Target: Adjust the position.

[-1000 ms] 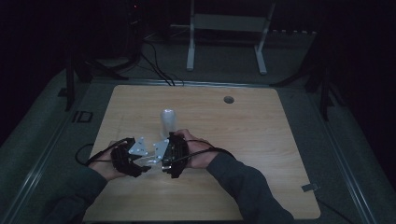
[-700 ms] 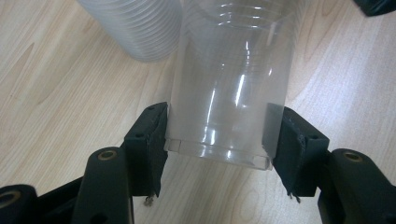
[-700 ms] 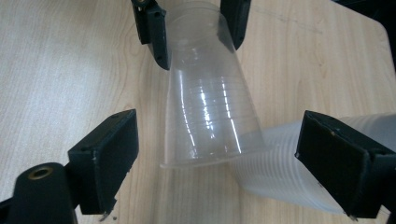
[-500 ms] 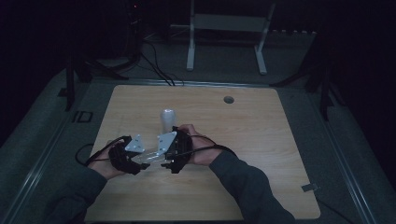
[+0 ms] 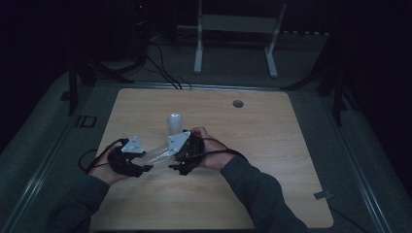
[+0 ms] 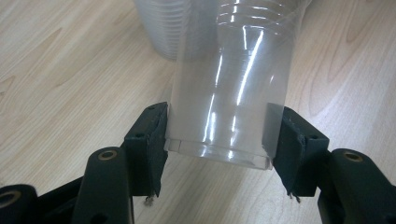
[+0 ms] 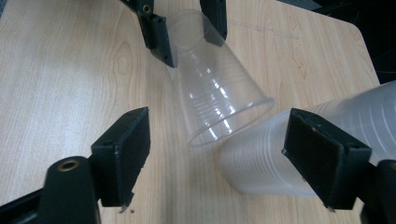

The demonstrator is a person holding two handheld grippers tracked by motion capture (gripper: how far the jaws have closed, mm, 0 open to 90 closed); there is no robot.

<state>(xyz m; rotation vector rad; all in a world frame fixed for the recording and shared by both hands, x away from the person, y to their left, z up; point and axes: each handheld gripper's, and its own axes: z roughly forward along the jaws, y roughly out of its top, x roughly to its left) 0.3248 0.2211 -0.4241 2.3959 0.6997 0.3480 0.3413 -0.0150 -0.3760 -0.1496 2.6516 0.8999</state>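
Note:
A single clear plastic cup [image 6: 233,93] is clamped at its base between the black jaws of my left gripper [image 6: 219,140], tilted over the wooden table [image 5: 272,145]. From above, that cup [image 5: 160,153] spans the gap between my left gripper [image 5: 147,165] and my right gripper [image 5: 176,165]. A stack of clear cups [image 5: 174,124] stands just behind them. My right gripper [image 7: 224,149] is open wide, its jaws on either side of the cup's mouth [image 7: 229,121] and the stack [image 7: 261,163], touching neither. The left gripper [image 7: 187,28] appears at the top of that view.
A round cable hole [image 5: 237,103] lies in the far right part of the table. White frame legs [image 5: 199,43] and cables rest on the dark floor beyond the far edge. Black cables trail from both grippers across the near left of the table.
My left gripper has shifted left with the cup, so the two grippers are a little farther apart. The stack has stayed in place.

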